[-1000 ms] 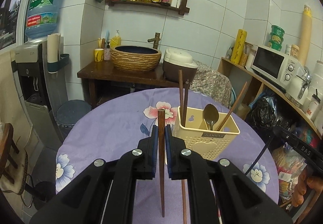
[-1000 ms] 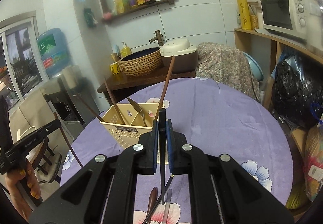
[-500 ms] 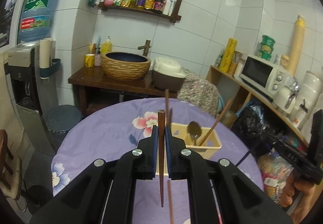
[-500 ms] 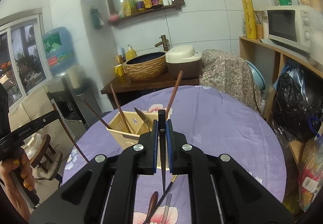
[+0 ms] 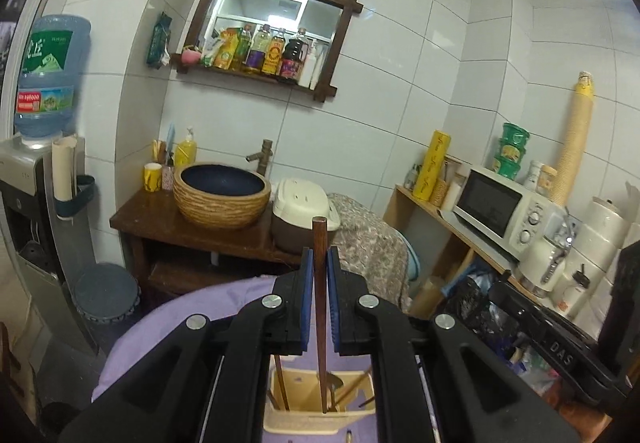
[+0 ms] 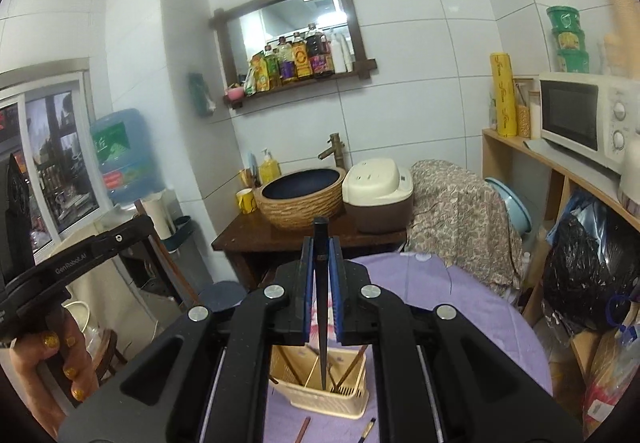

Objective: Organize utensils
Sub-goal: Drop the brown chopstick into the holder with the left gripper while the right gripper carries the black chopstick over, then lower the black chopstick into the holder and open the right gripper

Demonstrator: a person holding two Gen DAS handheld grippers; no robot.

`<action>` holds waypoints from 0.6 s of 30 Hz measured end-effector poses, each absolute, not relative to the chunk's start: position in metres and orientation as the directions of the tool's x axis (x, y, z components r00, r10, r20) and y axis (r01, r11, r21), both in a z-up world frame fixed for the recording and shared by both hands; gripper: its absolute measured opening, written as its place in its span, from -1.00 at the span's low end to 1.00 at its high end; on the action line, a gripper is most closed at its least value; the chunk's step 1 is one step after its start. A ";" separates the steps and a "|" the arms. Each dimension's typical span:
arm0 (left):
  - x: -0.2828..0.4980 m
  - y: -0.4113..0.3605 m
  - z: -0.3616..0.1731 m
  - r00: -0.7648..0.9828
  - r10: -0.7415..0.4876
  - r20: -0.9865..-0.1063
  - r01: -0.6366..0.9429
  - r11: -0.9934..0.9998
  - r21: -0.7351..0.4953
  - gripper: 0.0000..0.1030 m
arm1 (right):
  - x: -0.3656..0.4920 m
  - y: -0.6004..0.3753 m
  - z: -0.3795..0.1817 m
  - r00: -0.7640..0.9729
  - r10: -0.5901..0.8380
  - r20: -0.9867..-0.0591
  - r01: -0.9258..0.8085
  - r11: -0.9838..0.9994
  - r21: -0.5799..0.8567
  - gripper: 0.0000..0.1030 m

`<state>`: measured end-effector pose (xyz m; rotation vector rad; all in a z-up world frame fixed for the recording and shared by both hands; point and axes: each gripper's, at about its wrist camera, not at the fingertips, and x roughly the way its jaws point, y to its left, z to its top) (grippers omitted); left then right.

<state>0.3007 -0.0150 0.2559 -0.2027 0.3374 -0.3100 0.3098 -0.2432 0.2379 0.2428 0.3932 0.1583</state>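
My left gripper (image 5: 319, 263) is shut on a brown wooden chopstick (image 5: 320, 307), held upright, its tip hanging over the cream utensil basket (image 5: 316, 423) on the purple tablecloth. My right gripper (image 6: 321, 255) is shut on a dark chopstick (image 6: 322, 307), also upright, its tip pointing down into the same basket (image 6: 324, 399). The basket holds several chopsticks and a spoon. Two more utensils (image 6: 304, 427) lie on the cloth in front of it. The left gripper also shows at the left of the right wrist view (image 6: 80, 255).
The round table with a purple floral cloth (image 6: 460, 295) fills the lower views. Behind it stand a wooden stand with a woven basin (image 5: 222, 195) and rice cooker (image 5: 304, 211). A shelf with a microwave (image 5: 504, 207) is on the right, a water dispenser (image 5: 36, 203) on the left.
Both grippers have risen and tilted up with their chopsticks; the basket has dropped from mid-frame to the bottom of both views, now under the chopstick tips.
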 end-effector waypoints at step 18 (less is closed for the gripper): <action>0.335 -0.053 0.151 0.838 -0.258 -0.481 0.220 0.966 -0.134 -0.84 | 0.344 -0.237 0.137 0.850 0.179 -0.496 -0.047 0.962 0.267 -0.84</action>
